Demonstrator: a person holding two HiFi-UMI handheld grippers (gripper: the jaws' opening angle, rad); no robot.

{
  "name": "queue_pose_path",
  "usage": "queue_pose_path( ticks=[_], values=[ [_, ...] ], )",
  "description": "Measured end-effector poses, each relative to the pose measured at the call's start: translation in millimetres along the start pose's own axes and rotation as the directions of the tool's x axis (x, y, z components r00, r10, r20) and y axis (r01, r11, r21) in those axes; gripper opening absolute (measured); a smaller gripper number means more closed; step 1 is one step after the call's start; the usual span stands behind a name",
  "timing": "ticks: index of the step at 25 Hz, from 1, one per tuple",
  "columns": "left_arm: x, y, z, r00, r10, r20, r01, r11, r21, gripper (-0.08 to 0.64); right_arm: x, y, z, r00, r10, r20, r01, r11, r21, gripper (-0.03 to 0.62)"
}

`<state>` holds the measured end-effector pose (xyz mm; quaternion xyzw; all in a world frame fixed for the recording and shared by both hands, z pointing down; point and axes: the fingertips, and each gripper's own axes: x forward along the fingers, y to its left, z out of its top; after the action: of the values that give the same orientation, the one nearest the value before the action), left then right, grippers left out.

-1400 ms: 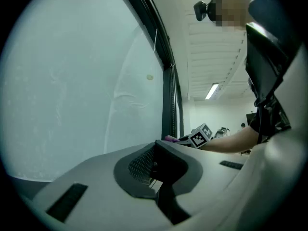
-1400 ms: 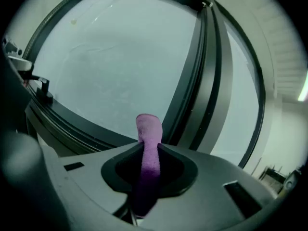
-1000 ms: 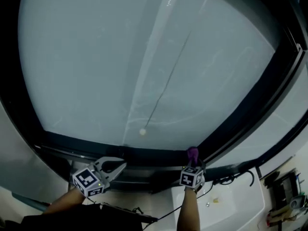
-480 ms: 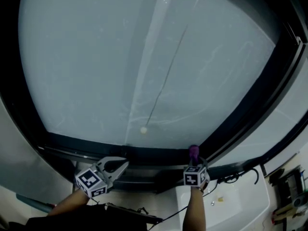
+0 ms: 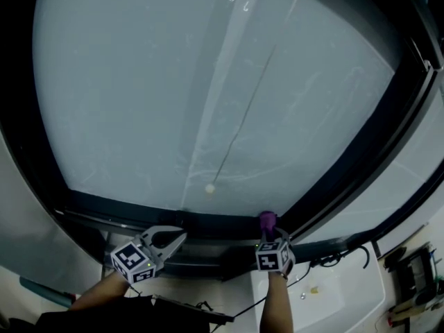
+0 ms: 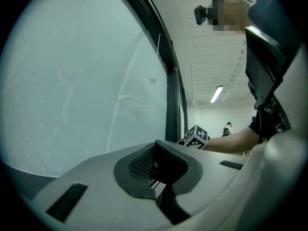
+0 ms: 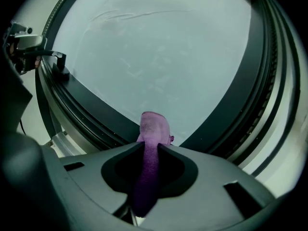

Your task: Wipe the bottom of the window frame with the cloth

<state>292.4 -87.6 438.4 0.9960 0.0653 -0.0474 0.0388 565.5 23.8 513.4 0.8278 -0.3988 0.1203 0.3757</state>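
A purple cloth [image 5: 267, 220] [image 7: 154, 126] sticks out of my right gripper [image 5: 269, 233] [image 7: 153, 146], which is shut on it. The cloth's tip presses against the dark bottom rail of the window frame [image 5: 208, 222] [image 7: 96, 119], just left of the corner where the slanted mullion [image 5: 361, 151] meets it. My left gripper [image 5: 173, 238] [image 6: 156, 146] hovers in front of the same rail further left, jaws together with nothing in them. The right gripper's marker cube [image 6: 196, 136] shows beyond it in the left gripper view.
Frosted glass fills the frame, with a thin cord ending in a small bead [image 5: 209, 189] hanging in front of it. A white ledge [image 5: 347, 290] with a dark cable [image 5: 340, 257] lies at the lower right. A person [image 6: 228, 128] stands far off in the room.
The right gripper and the cloth have slid a little to the left along the bottom rail. The left gripper has barely moved.
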Motion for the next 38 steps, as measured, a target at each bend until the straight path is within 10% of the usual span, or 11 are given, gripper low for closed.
queue_pose_path(
  ticks=[38],
  values=[
    [-74.6,33.3,9.9,0.997,0.054,0.056,-0.050,0.995,-0.084,0.000,-25.6,102.6,57.2,0.988,0.156,0.015,-0.154,0.984,-0.086,0.075]
  ],
)
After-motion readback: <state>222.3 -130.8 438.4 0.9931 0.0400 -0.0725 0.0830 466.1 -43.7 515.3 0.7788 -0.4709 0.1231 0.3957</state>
